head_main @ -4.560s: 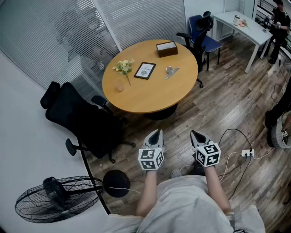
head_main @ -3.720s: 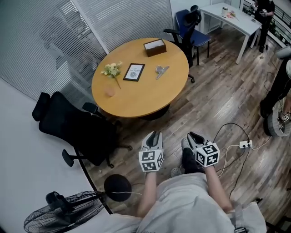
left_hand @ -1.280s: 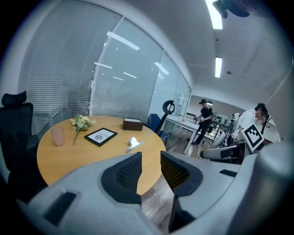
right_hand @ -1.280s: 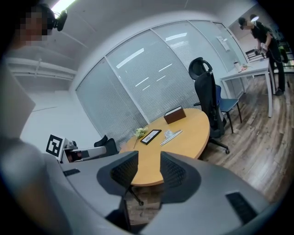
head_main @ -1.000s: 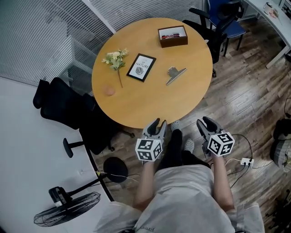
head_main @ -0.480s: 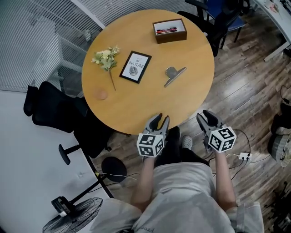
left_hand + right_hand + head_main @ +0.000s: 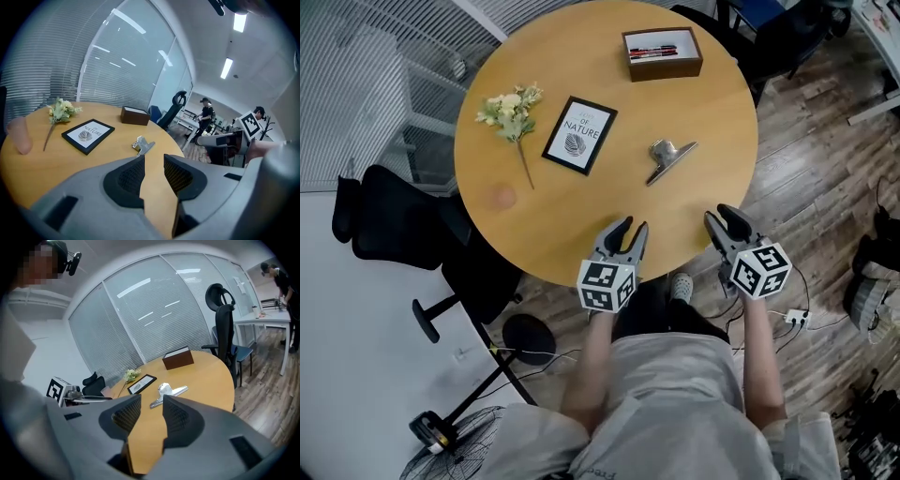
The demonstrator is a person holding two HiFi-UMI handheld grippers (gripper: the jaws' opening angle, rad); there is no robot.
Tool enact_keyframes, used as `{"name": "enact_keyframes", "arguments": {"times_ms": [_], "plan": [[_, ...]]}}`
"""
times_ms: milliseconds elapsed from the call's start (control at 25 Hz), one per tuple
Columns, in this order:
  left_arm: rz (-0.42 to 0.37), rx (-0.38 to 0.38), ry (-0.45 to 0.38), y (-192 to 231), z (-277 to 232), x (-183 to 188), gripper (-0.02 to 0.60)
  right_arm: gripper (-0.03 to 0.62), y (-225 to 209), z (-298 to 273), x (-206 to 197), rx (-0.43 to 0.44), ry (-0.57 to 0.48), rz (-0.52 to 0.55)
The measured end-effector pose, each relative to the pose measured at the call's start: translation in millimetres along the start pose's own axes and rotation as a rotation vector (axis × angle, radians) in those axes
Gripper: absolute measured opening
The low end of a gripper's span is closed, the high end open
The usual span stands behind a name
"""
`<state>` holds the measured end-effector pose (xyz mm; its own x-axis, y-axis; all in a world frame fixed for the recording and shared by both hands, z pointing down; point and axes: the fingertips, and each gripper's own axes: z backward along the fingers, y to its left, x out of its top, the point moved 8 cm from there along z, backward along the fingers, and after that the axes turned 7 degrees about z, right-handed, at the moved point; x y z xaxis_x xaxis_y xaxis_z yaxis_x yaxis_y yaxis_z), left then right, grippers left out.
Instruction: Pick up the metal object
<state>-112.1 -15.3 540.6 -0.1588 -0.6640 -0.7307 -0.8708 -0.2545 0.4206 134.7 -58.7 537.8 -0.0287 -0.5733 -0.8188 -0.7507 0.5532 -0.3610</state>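
Table (image 7: 572,217) edge nearer (metal clip (image 7: 669,159) beyond).

Bright even ceiling light, soft shadows, fisheye-warped dark edges in gripper views

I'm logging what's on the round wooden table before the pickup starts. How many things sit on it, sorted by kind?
Metal clip: 1
Picture frame: 1
Flower sprig: 1
Brown box: 1 (the pens inside are not counted)
Pink cup: 1
Total: 5
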Motion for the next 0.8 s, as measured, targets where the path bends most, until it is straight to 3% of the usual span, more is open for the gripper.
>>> {"name": "enact_keyframes", "arguments": {"times_ms": [360, 800], "plan": [[-0.001, -0.02, -0.007, 44.5, -40.0, 29.3, 0.114, 0.14, -14.7, -70.2, 16.1, 0.011, 0.031, 0.053], [-0.002, -0.052, 0.013, 71.2, -63.2, 34.6, 0.114, 0.14, -25.4, -122.1, 19.2, 0.041, 0.033, 0.147]]}}
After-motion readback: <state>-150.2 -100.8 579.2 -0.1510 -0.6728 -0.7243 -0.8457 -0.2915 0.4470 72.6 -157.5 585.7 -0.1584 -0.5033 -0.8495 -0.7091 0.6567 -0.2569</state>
